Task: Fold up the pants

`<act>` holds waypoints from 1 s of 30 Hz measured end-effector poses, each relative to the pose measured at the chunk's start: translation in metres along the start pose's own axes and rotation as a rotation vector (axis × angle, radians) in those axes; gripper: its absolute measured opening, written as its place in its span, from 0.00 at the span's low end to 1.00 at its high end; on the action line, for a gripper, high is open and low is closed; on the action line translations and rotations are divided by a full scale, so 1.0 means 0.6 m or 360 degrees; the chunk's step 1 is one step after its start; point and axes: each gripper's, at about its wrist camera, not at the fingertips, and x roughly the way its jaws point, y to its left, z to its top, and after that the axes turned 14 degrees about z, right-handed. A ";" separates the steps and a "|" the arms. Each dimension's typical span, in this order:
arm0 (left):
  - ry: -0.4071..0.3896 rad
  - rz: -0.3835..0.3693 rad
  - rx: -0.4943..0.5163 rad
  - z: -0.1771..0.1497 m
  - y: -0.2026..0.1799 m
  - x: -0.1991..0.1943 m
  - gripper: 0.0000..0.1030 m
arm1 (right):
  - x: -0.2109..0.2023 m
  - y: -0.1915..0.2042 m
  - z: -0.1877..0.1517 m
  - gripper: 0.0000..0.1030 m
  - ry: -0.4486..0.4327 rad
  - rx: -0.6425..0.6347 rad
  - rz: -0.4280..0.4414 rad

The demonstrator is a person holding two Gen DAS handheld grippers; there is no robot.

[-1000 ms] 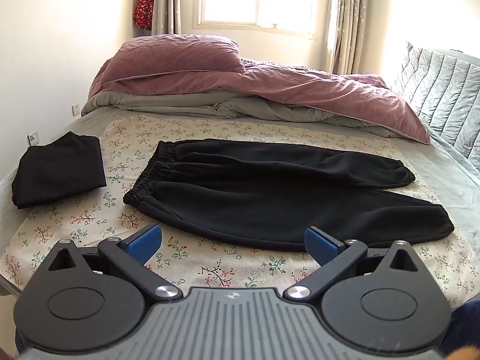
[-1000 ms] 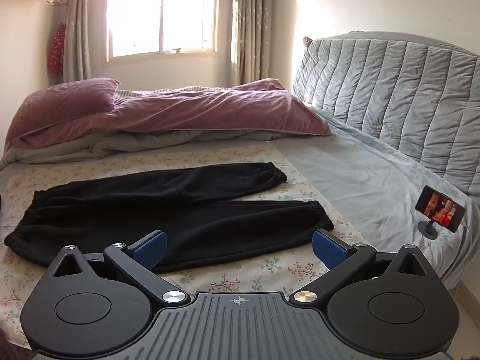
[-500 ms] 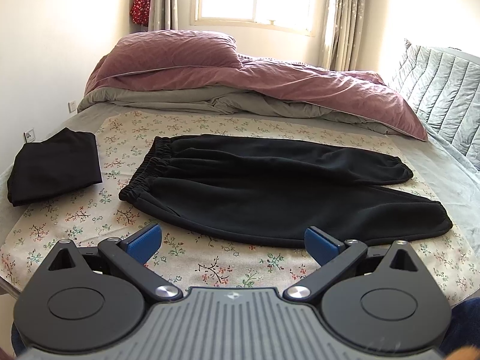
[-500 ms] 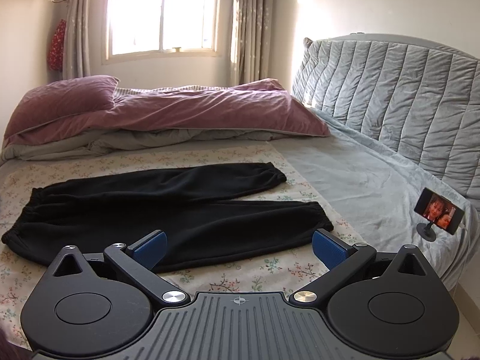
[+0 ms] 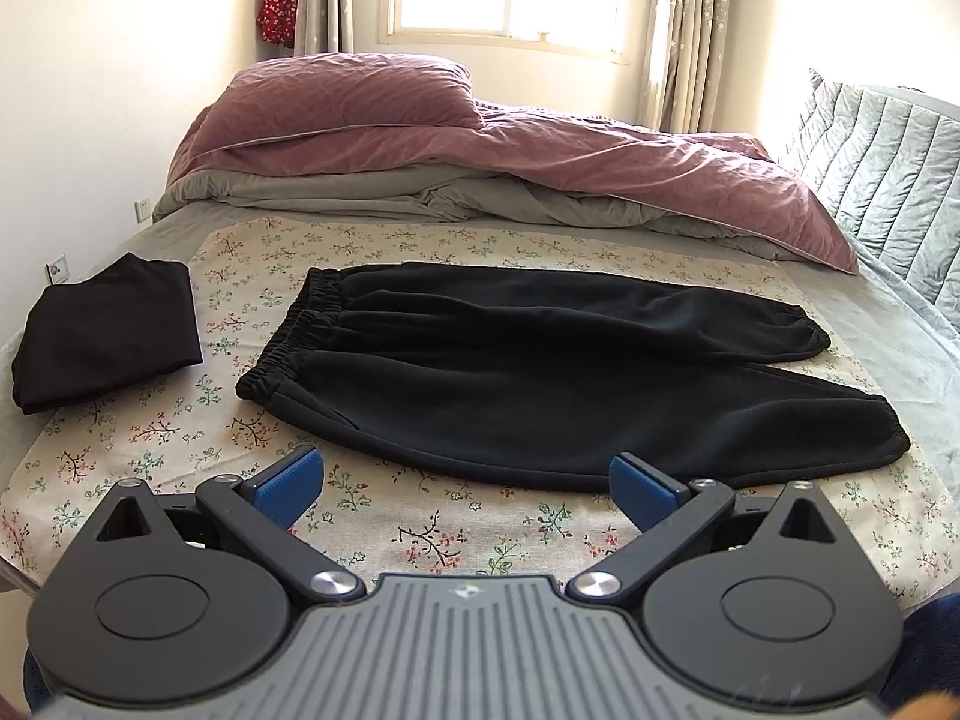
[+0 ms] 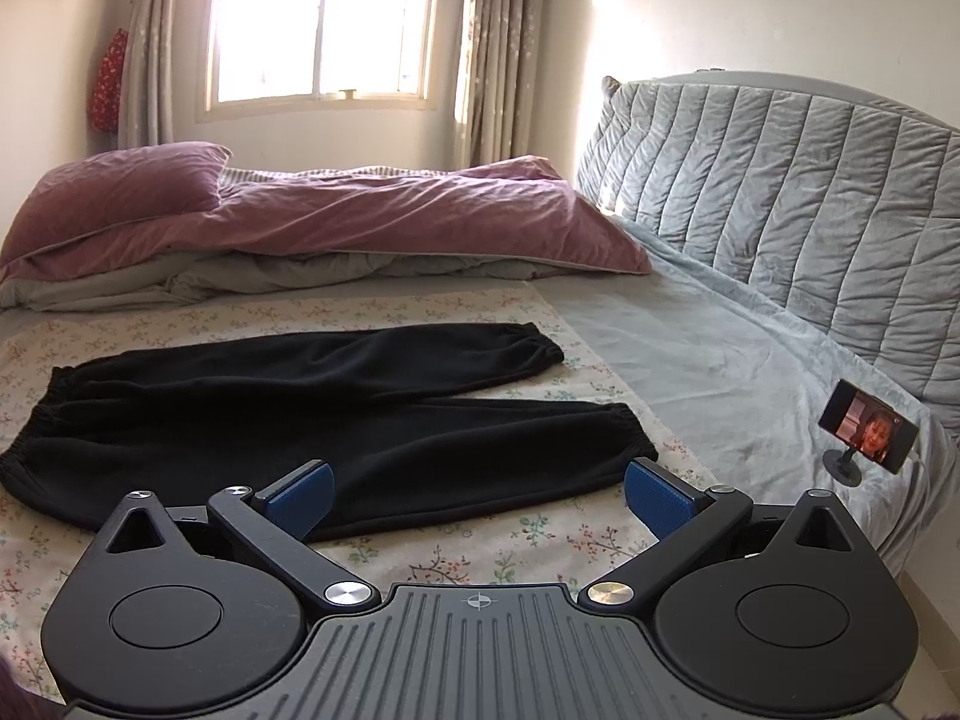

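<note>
Black pants (image 5: 528, 372) lie flat on the floral sheet (image 5: 180, 438), waistband at the left, two legs running right and slightly apart at the cuffs. They also show in the right wrist view (image 6: 336, 414). My left gripper (image 5: 465, 483) is open and empty, held above the sheet just in front of the pants' near edge. My right gripper (image 6: 477, 489) is open and empty, in front of the near leg, its cuff (image 6: 624, 432) to the right.
A folded black garment (image 5: 108, 330) lies at the sheet's left. A mauve duvet and pillow (image 5: 480, 150) are piled at the back. A grey quilted headboard (image 6: 780, 198) stands at the right. A phone on a stand (image 6: 867, 432) sits near the bed's right edge.
Both grippers have moved slightly forward and tilted down toward the pants. Nothing has been taken hold of; the pants have not moved.
</note>
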 end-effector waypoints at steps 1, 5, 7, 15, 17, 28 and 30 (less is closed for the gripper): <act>0.0010 0.0001 -0.0004 0.002 0.001 0.007 1.00 | 0.001 -0.001 0.001 1.00 0.0010 0.0011 0.0008; 0.0049 -0.0036 -0.0085 0.012 0.001 0.048 1.00 | 0.011 0.000 0.004 1.00 -0.0054 -0.0013 0.0049; 0.0097 -0.0062 -0.0111 0.016 0.008 0.074 1.00 | 0.041 0.000 -0.009 1.00 -0.0109 0.0012 0.0112; 0.0346 0.0089 -0.0274 0.032 0.090 0.221 1.00 | 0.214 0.026 -0.036 1.00 0.0148 -0.0128 0.0091; 0.0467 0.0141 -0.0314 0.030 0.114 0.265 1.00 | 0.246 0.031 -0.036 1.00 0.0204 -0.0099 0.0118; 0.0616 0.0269 -0.0674 0.042 0.218 0.416 1.00 | 0.487 -0.008 0.000 1.00 0.0613 -0.0055 0.0237; 0.0635 0.0240 -0.0750 0.036 0.227 0.440 0.99 | 0.515 -0.021 -0.025 1.00 0.0689 0.0044 0.0263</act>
